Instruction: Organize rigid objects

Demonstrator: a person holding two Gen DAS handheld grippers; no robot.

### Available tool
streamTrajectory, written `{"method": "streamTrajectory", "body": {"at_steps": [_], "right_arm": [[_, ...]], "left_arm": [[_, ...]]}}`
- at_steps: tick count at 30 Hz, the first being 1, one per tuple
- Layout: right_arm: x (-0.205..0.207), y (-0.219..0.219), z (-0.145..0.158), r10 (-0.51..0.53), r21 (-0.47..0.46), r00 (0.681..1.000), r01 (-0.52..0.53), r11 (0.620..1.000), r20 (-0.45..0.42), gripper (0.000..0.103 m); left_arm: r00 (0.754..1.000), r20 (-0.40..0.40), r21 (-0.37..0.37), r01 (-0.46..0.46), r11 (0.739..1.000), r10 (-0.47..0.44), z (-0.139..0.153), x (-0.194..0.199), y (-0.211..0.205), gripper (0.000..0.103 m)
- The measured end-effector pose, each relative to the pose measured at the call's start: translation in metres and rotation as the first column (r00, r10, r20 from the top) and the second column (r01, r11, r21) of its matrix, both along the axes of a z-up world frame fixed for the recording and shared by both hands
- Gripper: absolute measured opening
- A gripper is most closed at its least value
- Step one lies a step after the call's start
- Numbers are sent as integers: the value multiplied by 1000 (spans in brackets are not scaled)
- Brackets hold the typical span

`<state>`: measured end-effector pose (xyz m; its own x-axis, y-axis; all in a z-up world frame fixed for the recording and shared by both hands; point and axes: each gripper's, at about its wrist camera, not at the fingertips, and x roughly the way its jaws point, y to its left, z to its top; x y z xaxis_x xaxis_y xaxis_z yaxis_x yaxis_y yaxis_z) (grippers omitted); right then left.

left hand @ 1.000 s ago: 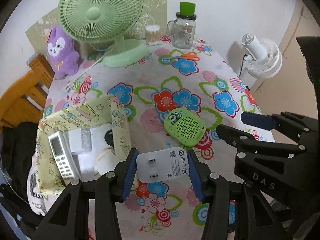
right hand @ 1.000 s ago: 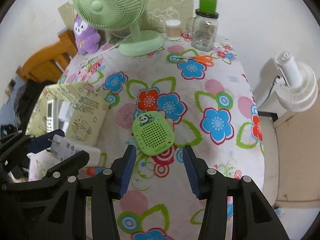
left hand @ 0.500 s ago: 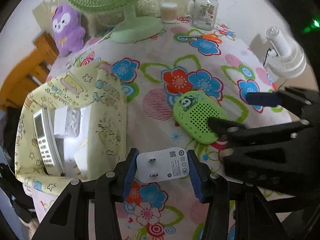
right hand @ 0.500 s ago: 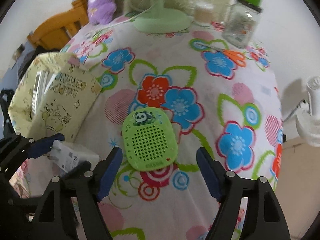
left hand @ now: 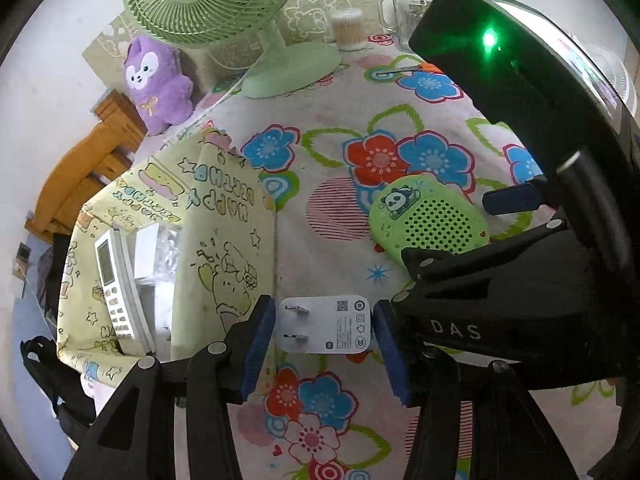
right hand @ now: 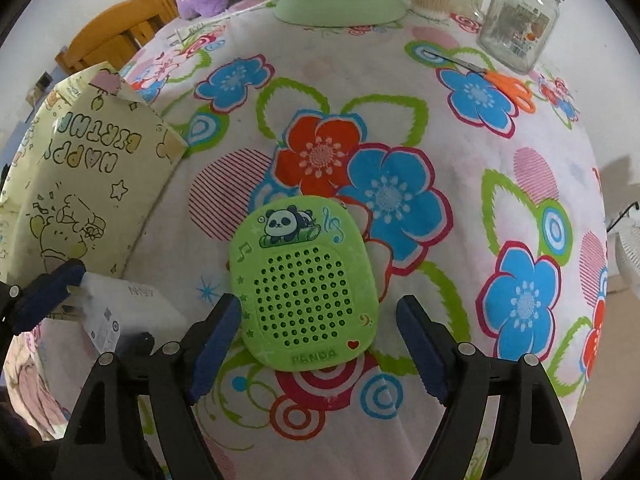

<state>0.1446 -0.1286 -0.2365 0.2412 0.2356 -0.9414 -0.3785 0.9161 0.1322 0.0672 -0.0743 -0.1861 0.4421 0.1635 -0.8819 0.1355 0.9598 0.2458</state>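
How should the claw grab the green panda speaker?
Grip the green panda speaker across its two long side edges, coming from above at the end nearest the right gripper. It lies flat on the tablecloth, thin and rounded, and the open jaws already straddle its width.

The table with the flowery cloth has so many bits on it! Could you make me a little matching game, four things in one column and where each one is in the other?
Things:
1. white plug adapter
2. green panda speaker
3. white remote control
4. orange scissors

Places:
A. inside the yellow birthday bag
B. lying near the glass jar at the far end of the table
C. clamped in the left gripper
D. flat on the cloth between the open fingers of the right gripper

Pairs: 1-C, 2-D, 3-A, 4-B
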Motion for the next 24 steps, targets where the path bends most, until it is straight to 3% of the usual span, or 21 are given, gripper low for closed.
{"method": "streamTrajectory", "body": {"at_steps": [6, 10, 11, 12, 13, 14, 24], "right_arm": [[-1, 5, -2, 38, -14, 999, -38, 999, 9, 84], [-9, 17, -4, 102, -97, 993, -96, 991, 63, 85], [-8, 16, -4, 91, -92, 994, -85, 992, 58, 82], [-7, 13, -4, 63, -72, 997, -60, 996, 46, 77], [-8, 12, -3, 52, -81, 997, -47, 996, 57, 77], [-8, 12, -3, 50, -82, 997, -45, 996, 60, 76], [-23, -13, 5, -9, -68, 998, 13, 998, 56, 77]], "left_arm": [[1000, -5, 30, -28, 999, 28, -3, -3, 1, 58], [999, -5, 111, -42, 993, 43, -13, -13, -5, 67], [999, 0, 123, -31, 992, 32, -14, -13, -6, 71], [1000, 0, 100, -15, 995, 15, -14, -13, -7, 78], [1000, -12, 53, 5, 999, -4, -13, -14, -9, 90], [1000, -20, 30, 10, 999, -9, -13, -14, -10, 94], [997, 70, 43, 27, 999, -30, -13, -12, -12, 93]]}}
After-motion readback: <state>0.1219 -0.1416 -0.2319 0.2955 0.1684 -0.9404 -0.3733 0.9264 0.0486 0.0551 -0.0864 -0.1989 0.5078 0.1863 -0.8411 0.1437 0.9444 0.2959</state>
